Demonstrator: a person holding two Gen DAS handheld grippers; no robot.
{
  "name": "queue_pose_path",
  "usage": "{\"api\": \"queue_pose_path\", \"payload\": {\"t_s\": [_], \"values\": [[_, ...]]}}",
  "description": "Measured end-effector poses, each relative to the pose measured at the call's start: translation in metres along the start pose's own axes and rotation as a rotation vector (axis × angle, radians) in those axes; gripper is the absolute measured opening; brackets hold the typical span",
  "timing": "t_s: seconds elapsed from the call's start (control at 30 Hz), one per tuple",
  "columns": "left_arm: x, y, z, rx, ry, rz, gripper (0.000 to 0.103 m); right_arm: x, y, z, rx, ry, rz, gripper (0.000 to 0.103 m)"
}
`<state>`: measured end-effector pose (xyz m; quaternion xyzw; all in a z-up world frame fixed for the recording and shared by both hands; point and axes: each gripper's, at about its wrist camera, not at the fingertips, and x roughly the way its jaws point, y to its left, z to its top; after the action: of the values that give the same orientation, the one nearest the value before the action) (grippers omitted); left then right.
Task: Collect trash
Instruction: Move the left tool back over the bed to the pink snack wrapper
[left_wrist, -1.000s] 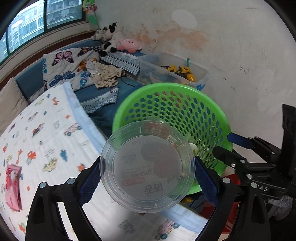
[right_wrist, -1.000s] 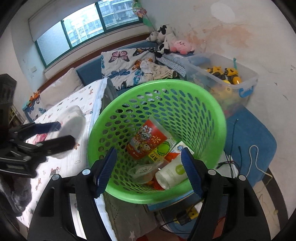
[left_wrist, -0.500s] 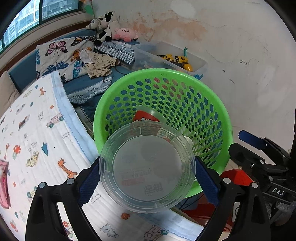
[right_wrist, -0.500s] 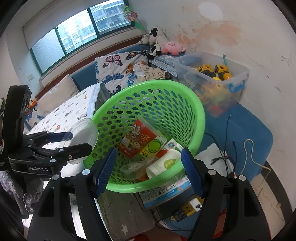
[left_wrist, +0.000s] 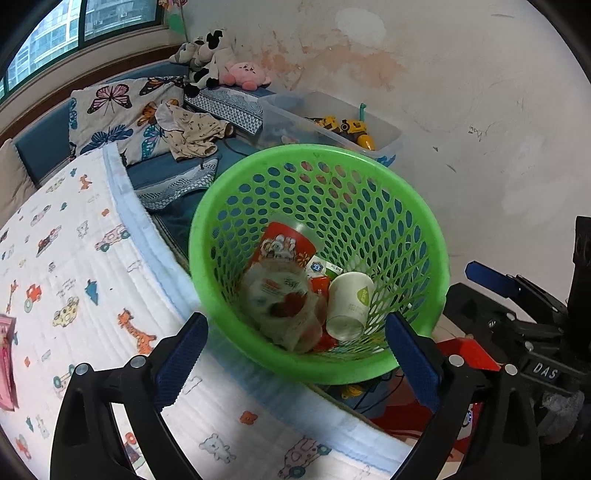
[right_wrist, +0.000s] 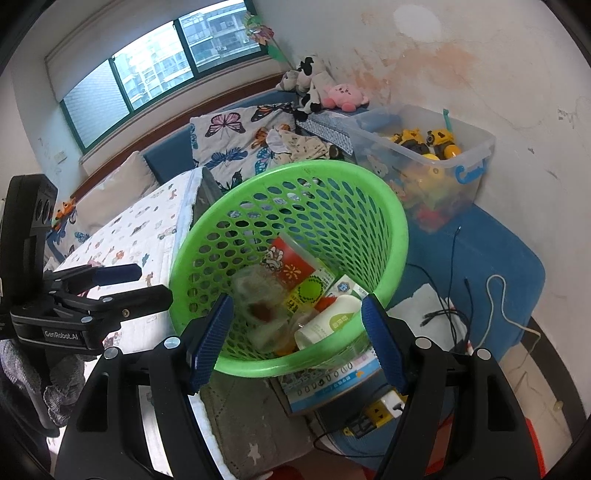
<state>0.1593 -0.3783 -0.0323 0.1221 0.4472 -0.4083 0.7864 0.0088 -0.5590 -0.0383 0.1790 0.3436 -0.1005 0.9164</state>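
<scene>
The green perforated basket (left_wrist: 317, 149) (right_wrist: 295, 166) stands beside the bed and holds trash. Inside lie a clear plastic container (left_wrist: 284, 306) (right_wrist: 258, 306), blurred in the right wrist view, a white paper cup (left_wrist: 349, 306) (right_wrist: 332, 321) and a red printed packet (left_wrist: 286, 247) (right_wrist: 291, 264). My left gripper (left_wrist: 295, 321) (right_wrist: 147, 284) hangs open over the basket's near-left rim with nothing between its fingers. My right gripper (right_wrist: 297, 306) (left_wrist: 469, 291) is open and empty at the basket's other side, its fingers straddling the view of the near rim without touching it.
A bed with a cartoon-print blanket (left_wrist: 74, 277) borders the basket on the left. A clear toy bin (right_wrist: 424, 147) stands by the wall behind it. Cables (right_wrist: 443, 295) and a power strip (right_wrist: 380, 410) lie on the blue mat, and a printed booklet (right_wrist: 332, 384) sits under the basket.
The clear container that my left gripper held has left the fingers and now lies in the basket. The left gripper stands open. The right gripper has barely moved.
</scene>
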Motion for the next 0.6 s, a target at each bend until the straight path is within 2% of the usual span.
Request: {"api": "queue_pose_path", "payload": {"t_s": [0.33,0.6], "values": [[-0.042,0.038,-0.030,-0.050,-0.069,0.045,0.093,-0.004,0.026,-0.007,-0.026,0.003,0.035,0.072],[-0.073,0.085,-0.065,-0.108,-0.105,0.145,0.093,0.001,0.058,-0.011,-0.067,0.020,0.071,0.072]]}}
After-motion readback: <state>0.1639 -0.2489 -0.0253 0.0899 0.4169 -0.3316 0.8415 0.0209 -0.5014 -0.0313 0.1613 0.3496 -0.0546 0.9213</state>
